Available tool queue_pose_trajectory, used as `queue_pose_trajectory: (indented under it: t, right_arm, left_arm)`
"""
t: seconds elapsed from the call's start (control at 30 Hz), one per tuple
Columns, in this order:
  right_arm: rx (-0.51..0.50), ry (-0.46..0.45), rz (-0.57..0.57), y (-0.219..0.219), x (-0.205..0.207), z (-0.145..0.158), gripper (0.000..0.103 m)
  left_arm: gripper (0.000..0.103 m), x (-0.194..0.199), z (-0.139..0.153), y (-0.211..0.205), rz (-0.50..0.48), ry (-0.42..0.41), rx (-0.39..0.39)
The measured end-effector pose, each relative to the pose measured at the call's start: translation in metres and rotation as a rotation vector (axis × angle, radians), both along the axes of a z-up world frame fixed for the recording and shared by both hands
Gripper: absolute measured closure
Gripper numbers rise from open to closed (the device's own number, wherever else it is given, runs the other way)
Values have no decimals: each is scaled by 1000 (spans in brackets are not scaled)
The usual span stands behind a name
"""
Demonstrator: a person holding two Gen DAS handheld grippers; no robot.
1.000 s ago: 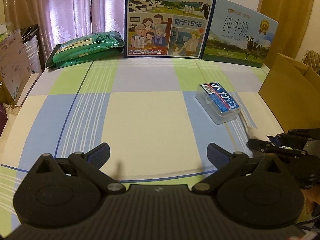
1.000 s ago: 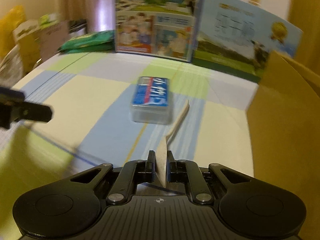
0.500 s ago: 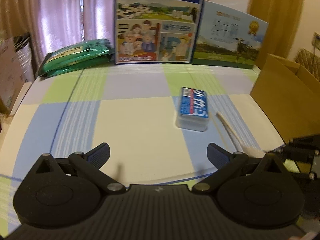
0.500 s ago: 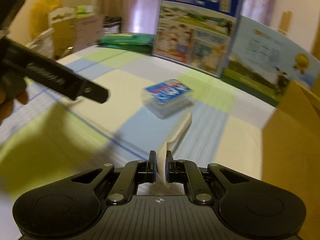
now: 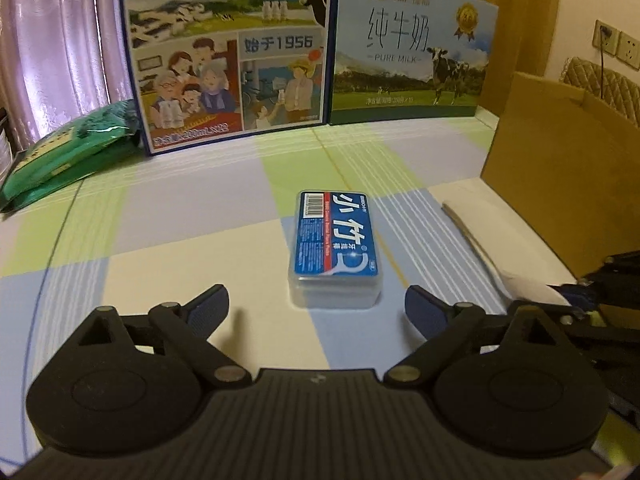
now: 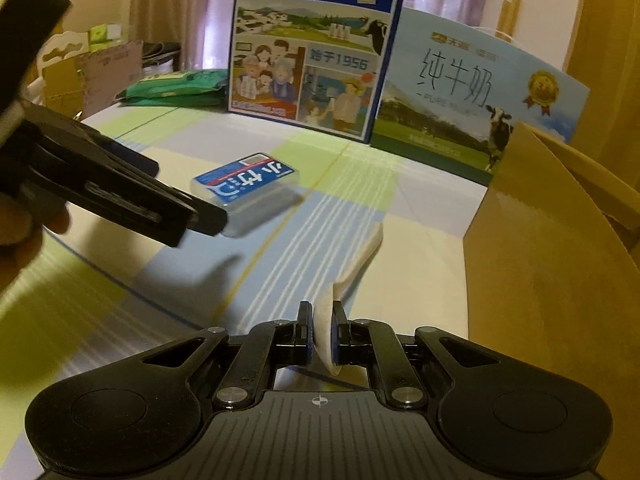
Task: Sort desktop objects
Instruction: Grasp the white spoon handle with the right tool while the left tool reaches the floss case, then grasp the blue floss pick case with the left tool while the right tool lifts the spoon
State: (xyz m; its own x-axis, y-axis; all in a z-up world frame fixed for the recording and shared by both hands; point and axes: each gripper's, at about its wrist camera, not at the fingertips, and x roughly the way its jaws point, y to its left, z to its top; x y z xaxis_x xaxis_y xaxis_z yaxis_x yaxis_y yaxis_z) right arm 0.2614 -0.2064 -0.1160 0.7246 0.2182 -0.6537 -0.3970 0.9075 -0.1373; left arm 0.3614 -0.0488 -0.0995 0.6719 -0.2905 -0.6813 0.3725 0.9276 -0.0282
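Floss box (image 5: pixel 335 248): clear plastic case with a blue label, flat on the checked tablecloth (image 5: pixel 180 216), mid-table; directly ahead of the left tongs and roughly centred on their gap, not touched by either finger; in the right wrist view (image 6: pixel 246 184), partly hidden behind the left tool.

White strip (image 6: pixel 326 332): pale, long, flat piece, material unclear; near end pinched on edge by the right tongs, far end reaching forward toward the table; in the left wrist view (image 5: pixel 492 248), angled between floss box and cardboard box, apart from both.

Left tongs (image 5: pixel 316 306): spread wide, blue-padded fingers (image 5: pixel 208 308) well apart, nothing between them; low over the cloth just short of the floss box; in the right wrist view, black fingers seen from the side (image 6: pixel 120 196), blurred.

Right tongs (image 6: pixel 322 338): closed tight on the strip, pads pressed to both faces; body visible at the right edge of the left wrist view (image 5: pixel 592 292).

Cardboard box (image 5: pixel 560 184): brown, on the right side of the table, close beside the strip.

Milk cartons: tall blue one with a family picture (image 5: pixel 228 52) and lower light-blue one with a cow (image 5: pixel 412 64), upright side by side along the far edge.

Green packets (image 5: pixel 68 156): stacked at far left, next to the blue carton.

Curtain (image 5: pixel 60 48): pale purple, behind the packets.
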Motion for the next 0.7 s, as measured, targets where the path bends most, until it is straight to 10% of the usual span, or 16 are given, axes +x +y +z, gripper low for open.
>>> queue_pose_trajectory:
  t: [0.2,0.33,0.7]
  right_arm:
    - [-4,2,-10,-3,3,-2,98]
    - [-5,10,-20,-6,3,-3,98]
    - [44,46,46,-8,-41,11,98]
  left_arm:
    - [19,18,-10,-13,-17,-6,-3]
    - [51,29,-11,-20,-11,10,27]
    - [51,-65,5,-5,-35,95,89]
